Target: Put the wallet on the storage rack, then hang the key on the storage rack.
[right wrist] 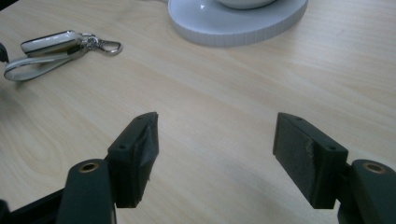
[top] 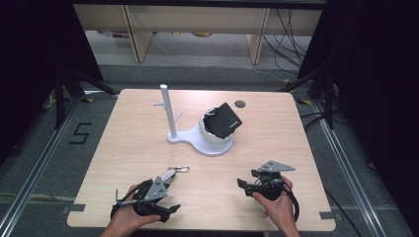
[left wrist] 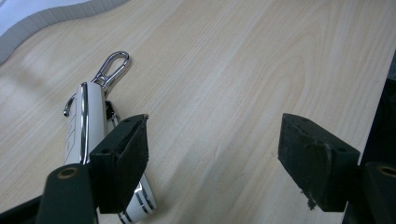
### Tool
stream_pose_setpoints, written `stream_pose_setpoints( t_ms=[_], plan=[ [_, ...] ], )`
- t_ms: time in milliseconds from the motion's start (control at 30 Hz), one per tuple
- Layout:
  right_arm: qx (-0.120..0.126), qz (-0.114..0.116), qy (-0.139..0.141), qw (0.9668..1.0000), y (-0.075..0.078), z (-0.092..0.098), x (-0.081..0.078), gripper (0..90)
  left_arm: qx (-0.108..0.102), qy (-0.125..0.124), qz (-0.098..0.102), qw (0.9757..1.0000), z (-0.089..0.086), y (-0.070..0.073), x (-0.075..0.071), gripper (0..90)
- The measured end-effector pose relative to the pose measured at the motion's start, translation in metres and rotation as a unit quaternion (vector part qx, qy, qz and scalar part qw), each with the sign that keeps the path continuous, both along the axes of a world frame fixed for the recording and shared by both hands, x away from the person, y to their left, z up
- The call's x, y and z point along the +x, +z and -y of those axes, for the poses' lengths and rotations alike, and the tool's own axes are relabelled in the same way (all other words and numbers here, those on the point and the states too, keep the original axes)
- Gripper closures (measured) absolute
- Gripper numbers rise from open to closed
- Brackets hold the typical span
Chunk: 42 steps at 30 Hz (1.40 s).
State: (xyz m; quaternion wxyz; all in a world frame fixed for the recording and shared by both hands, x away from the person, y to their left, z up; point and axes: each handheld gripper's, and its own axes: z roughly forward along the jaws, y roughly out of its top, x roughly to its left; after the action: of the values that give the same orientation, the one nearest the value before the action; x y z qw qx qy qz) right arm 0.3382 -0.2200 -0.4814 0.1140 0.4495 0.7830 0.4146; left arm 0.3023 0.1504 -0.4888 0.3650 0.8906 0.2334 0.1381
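Two grippers wide apart over a wooden table [top: 123, 148], nothing held.

The left gripper [left wrist: 215, 154] stands with jaws spread, a white key fob [left wrist: 84, 126] lying just beside its left jaw; the right gripper [right wrist: 215, 154] is likewise spread, with a white stand [top: 197, 133] ahead.

A light wooden table [top: 148, 148] with rounded corners carries a white stand [top: 197, 140]: a flat base with an upright post [top: 168, 111] bearing short side pegs, and beside the post a white bowl-shaped cup [top: 210, 133]. A black wallet-like item [top: 226, 120] sits tilted in that cup. A white key fob [left wrist: 84, 126] with a silver clip [left wrist: 112, 67] and a loop strap lies on the table nearer the front edge. A small round hole [top: 240, 103] marks the table's far side. Beyond, grey floor [top: 44, 148], pale furniture legs [top: 138, 34] and loose cables [top: 286, 34] show.
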Motion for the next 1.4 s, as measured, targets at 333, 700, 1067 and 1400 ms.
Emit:
stream_pose_setpoints(
  t_ms=[333, 700, 1067, 1400],
  plan=[
    [-0.010, -0.001, 0.009, 0.9999, -0.003, -0.003, -0.019, 30.8, -0.003, 0.004, 0.005, 1.0000, 0.000, 0.000, -0.003, 24.2],
    [-0.013, -0.013, 0.022, 0.9996, -0.007, -0.003, -0.041, 29.6, 0.001, 0.014, 0.009, 0.9999, -0.002, 0.001, -0.003, 24.2],
    [-0.006, -0.016, 0.013, 0.9998, -0.008, -0.003, -0.049, 29.4, -0.027, 0.031, 0.023, 0.9989, -0.008, 0.010, 0.002, 22.1],
    [-0.023, -0.011, 0.035, 0.9991, -0.009, -0.008, -0.047, 29.5, -0.007, 0.050, 0.008, 0.9987, -0.021, 0.035, 0.050, 20.4]
  ],
)
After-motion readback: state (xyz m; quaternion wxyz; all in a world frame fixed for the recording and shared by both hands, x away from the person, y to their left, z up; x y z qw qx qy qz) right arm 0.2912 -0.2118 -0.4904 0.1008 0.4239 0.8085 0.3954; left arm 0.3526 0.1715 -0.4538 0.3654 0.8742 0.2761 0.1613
